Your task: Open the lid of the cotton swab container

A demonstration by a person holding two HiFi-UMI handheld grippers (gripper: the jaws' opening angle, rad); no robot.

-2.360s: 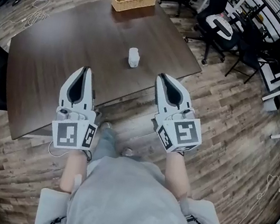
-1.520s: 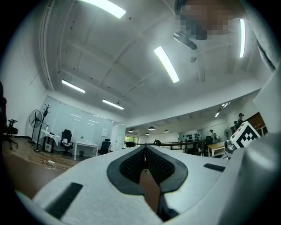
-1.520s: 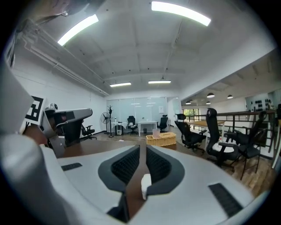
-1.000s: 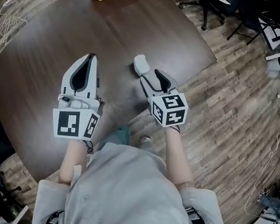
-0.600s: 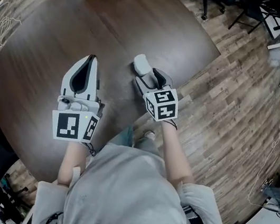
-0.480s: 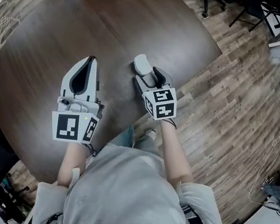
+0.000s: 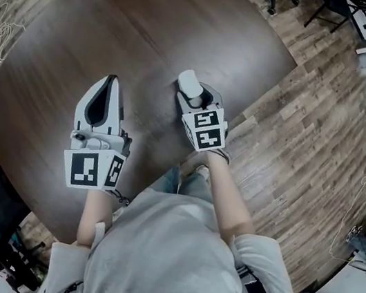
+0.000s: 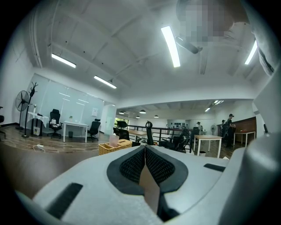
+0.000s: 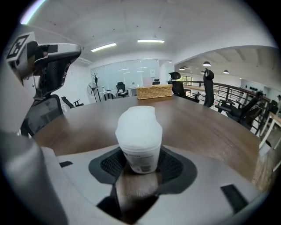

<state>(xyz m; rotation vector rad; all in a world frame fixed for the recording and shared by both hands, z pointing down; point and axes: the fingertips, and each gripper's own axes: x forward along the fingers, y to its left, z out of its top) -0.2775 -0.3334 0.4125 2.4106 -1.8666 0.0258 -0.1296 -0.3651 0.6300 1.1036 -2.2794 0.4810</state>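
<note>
Right gripper (image 7: 198, 101): jaws clamped on the low body of the cotton swab container (image 9: 140, 161), one pad at each side.
Container axis: vertical; it stands upright on the table (image 7: 119, 33), right at the jaw tips.
Lid (image 9: 138, 122): above the jaws, free, not yet opened.
Left gripper (image 7: 107, 83): jaws together, nothing between; the container lies forward and to its right, well apart.
Next move, as I judge: this free gripper must cross rightward to the lid.
</note>
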